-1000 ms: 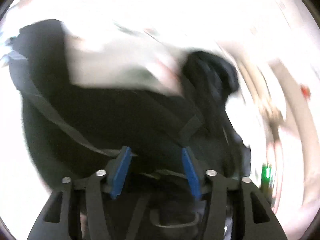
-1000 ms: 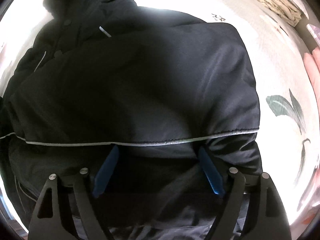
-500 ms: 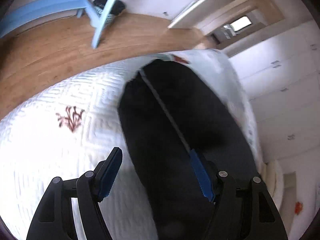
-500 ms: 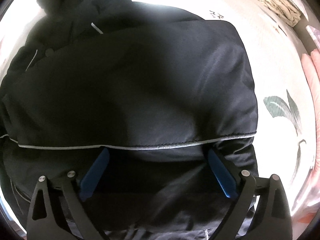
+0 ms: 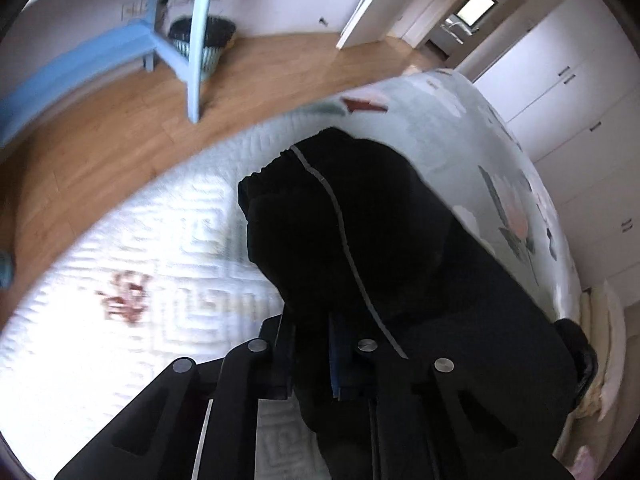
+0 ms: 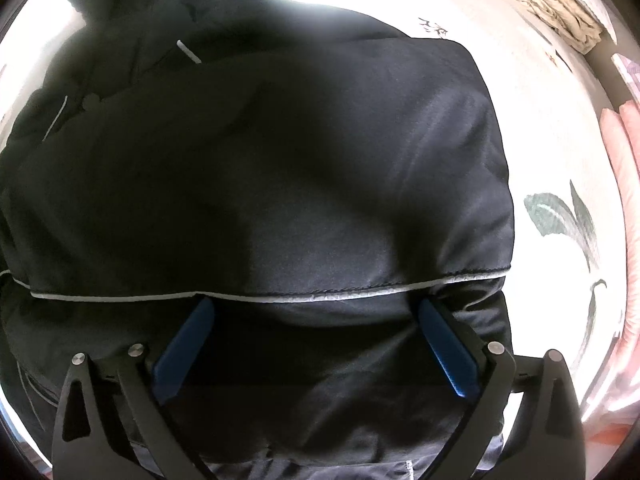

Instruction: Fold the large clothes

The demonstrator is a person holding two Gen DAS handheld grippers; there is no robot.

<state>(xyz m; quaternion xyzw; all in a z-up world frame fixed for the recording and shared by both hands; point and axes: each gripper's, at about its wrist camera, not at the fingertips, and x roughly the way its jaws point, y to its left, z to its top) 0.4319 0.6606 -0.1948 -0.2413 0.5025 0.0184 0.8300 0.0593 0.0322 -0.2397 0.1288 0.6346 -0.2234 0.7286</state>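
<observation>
One black jacket [image 6: 256, 184] is lying spread on the bed [image 5: 120, 280], its silver-piped sleeve [image 5: 352, 216] stretching toward the bed's far edge in the left wrist view. Two grippers are working it: the left gripper [image 5: 310, 354] is pinching a fold of that sleeve, its fingers [image 5: 338, 360] having just been closing and now sitting nearly together with dark cloth between them. The right gripper [image 6: 316, 344] is hovering over the jacket's body just below the piped seam, its fingers [image 6: 448, 354] having just been opening to full width and gripping nothing. Judging by this, a sleeve fold is getting under way; the next move is probably calling for lifting the sleeve and carrying it across the body without dragging the layers. One blue chair [image 5: 176, 40] and one basket [image 5: 204, 44] are standing on the floor beyond.
</observation>
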